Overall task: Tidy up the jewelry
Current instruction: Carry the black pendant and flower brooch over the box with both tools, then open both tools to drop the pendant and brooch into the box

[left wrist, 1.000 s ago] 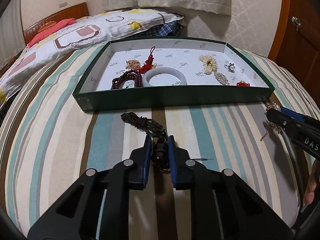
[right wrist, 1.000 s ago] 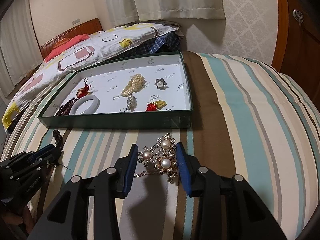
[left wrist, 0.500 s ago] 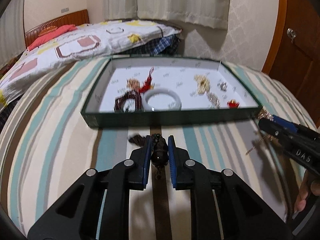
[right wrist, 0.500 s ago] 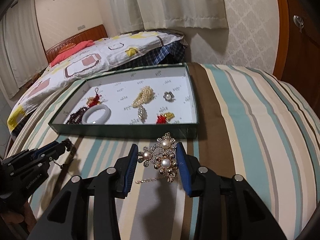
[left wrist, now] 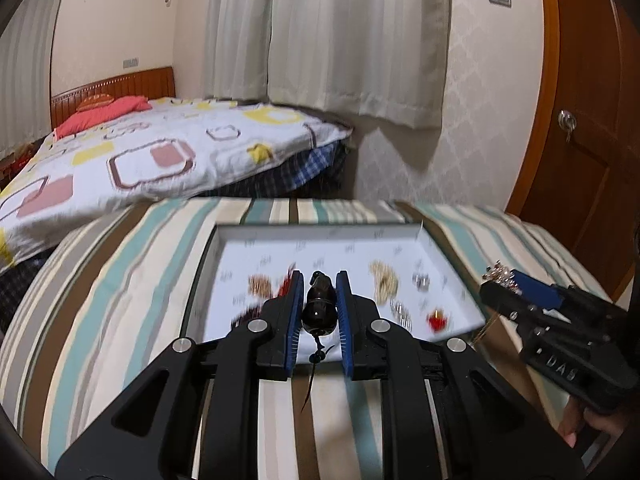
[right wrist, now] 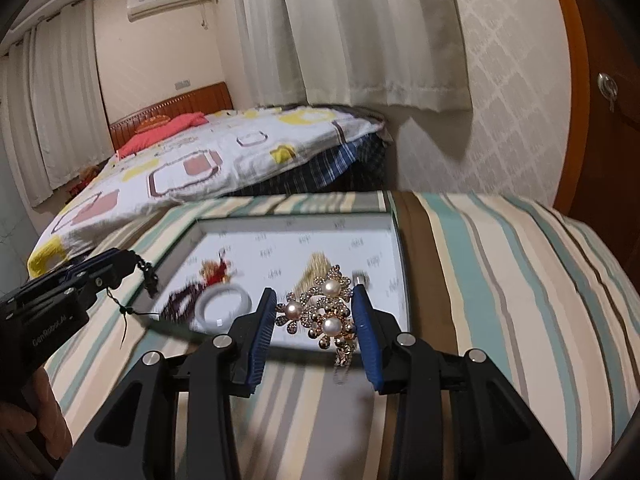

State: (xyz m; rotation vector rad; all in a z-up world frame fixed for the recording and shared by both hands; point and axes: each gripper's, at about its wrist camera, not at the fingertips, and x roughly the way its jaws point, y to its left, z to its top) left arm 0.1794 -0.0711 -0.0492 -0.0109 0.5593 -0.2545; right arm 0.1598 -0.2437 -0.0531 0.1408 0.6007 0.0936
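My left gripper is shut on a dark beaded bracelet and holds it in the air above the near edge of the green tray. My right gripper is shut on a gold pearl flower brooch, whose chain hangs below, also held above the tray's near edge. The tray's white floor holds a white bangle, dark red beads, a red tassel charm, a pearl cluster and a small red piece. Each gripper shows in the other's view: the right one, the left one.
The tray lies on a striped bedcover. A patterned quilt with a red pillow lies behind it. Curtains and a wall stand at the back, a wooden door at the right.
Both grippers have lifted off the bedcover with their pieces and moved forward and up toward the tray. The bracelet now hangs free of the bed.
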